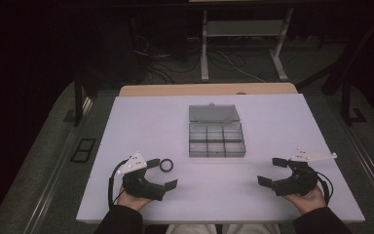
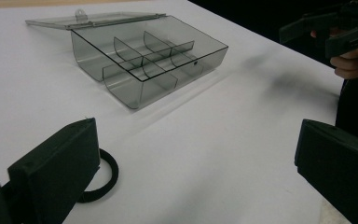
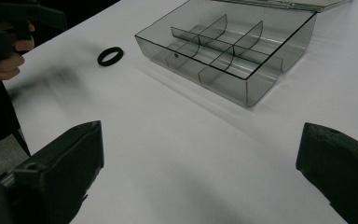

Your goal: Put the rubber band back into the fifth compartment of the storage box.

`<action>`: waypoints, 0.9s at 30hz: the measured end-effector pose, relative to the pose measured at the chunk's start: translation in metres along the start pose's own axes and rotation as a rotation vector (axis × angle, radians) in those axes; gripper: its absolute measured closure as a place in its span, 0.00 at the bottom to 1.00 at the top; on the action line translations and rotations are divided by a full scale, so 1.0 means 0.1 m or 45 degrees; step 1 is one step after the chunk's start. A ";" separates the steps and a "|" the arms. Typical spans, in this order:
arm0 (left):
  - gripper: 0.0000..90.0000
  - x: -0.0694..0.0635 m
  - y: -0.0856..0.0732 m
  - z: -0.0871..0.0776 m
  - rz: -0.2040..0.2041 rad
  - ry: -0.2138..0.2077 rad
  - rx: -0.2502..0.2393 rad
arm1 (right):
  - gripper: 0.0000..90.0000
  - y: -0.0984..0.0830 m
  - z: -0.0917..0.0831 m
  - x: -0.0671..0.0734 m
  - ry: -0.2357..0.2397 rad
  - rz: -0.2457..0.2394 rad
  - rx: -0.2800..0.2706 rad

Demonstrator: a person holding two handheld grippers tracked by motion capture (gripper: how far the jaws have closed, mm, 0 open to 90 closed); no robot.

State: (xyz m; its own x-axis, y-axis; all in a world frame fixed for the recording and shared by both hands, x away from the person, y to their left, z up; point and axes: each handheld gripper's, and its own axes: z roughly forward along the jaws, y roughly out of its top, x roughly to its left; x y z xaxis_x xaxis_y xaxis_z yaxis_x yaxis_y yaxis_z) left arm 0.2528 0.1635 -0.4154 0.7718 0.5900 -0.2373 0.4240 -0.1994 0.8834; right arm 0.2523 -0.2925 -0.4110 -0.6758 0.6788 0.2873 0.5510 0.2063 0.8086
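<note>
A clear smoky plastic box (image 1: 216,138) with several compartments stands mid-table, its lid folded back flat. It also lies ahead in the left gripper view (image 2: 144,60) and the right gripper view (image 3: 228,51). A small black ring (image 1: 166,165) rests on the white table just right of my left gripper (image 1: 161,173), which is open and empty. In the left gripper view the ring (image 2: 103,179) peeks out beside the left jaw. My right gripper (image 1: 271,171) is open too, near the table's front right, with nothing between its jaws. The ring (image 3: 110,55) lies far off in its view.
The white table (image 1: 272,122) has bare surface between the box and both grippers. A wooden board edge (image 1: 209,89) runs along the far side. Beyond it stand desk legs and cables on a dark floor. The other hand's gripper appears at each gripper view's upper corner.
</note>
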 end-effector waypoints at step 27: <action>0.00 0.00 0.02 -0.01 0.009 -0.008 0.019 | 0.00 0.00 0.06 0.02 0.036 -0.018 0.057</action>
State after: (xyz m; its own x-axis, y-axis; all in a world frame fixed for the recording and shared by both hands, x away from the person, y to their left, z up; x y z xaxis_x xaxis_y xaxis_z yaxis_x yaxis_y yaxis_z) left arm 0.2532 0.1636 -0.4135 0.7777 0.5835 -0.2340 0.4257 -0.2149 0.8790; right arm 0.2539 -0.2869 -0.4136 -0.6966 0.6557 0.2912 0.5627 0.2475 0.7888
